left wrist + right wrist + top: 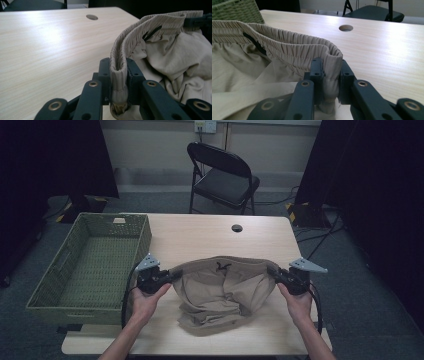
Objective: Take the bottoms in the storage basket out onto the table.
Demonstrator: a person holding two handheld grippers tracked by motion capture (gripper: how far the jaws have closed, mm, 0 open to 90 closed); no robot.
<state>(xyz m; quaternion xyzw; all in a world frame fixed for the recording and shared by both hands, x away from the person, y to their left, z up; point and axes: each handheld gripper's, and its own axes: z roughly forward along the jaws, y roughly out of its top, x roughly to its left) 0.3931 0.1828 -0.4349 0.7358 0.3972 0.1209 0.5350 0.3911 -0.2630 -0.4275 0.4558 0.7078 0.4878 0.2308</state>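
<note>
A pair of beige shorts with an elastic waistband and a dark drawstring hangs between my two grippers above the wooden table. My left gripper is shut on the left end of the waistband, which is folded between its pads. My right gripper is shut on the right end of the waistband. The waistband is stretched level between them, and the legs of the shorts slump in folds on the table near the front edge.
A green woven basket stands at the table's left end, beside my left hand. A round cable hole lies in the far middle of the tabletop. A black folding chair stands behind the table.
</note>
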